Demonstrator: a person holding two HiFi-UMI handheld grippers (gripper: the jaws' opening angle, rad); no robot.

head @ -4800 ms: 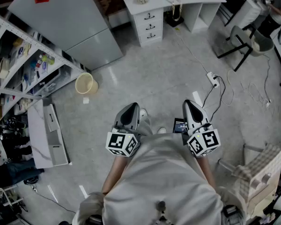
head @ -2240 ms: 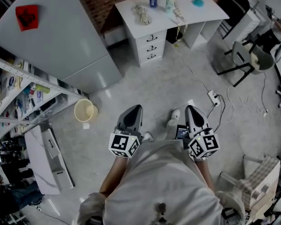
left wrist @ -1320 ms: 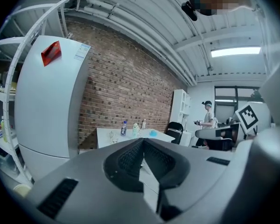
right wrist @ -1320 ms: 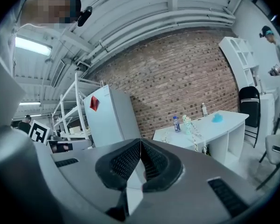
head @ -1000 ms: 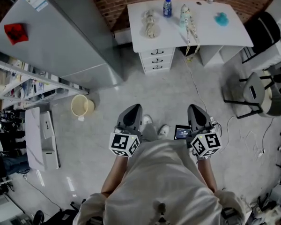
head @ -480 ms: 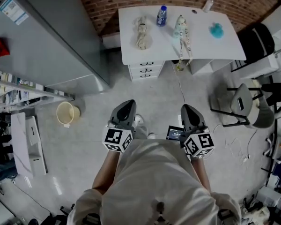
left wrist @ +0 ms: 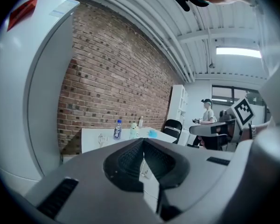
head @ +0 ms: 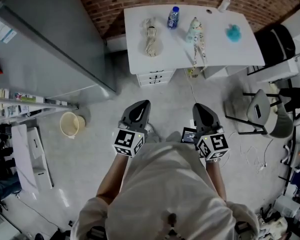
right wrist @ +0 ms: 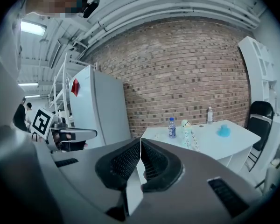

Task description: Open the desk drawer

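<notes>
The white desk (head: pixel 190 54) stands against the brick wall at the top of the head view. Its stack of drawers (head: pixel 155 77) with dark handles sits under the left end, all closed. My left gripper (head: pixel 136 113) and right gripper (head: pixel 202 115) are held side by side in front of my body, both shut and empty, over the floor a step short of the desk. In the left gripper view the shut left gripper (left wrist: pixel 143 142) points at the desk (left wrist: pixel 100 137). The right gripper (right wrist: pixel 140 141) is likewise shut, with the desk (right wrist: pixel 214 140) ahead to the right.
On the desk lie a blue-capped bottle (head: pixel 173 17), a knotted rope (head: pixel 151 32), a soft toy (head: pixel 196 31), a blue fluffy item (head: pixel 233 32) and a white bottle (head: pixel 223 3). A grey fridge (head: pixel 45 44) stands left, a yellow bucket (head: pixel 70 124) on the floor, chairs (head: pixel 262 110) right.
I have walked toward the desk: it and the fridge have drawn nearer and now sit just ahead of both grippers. Both grippers stayed shut and side by side.
</notes>
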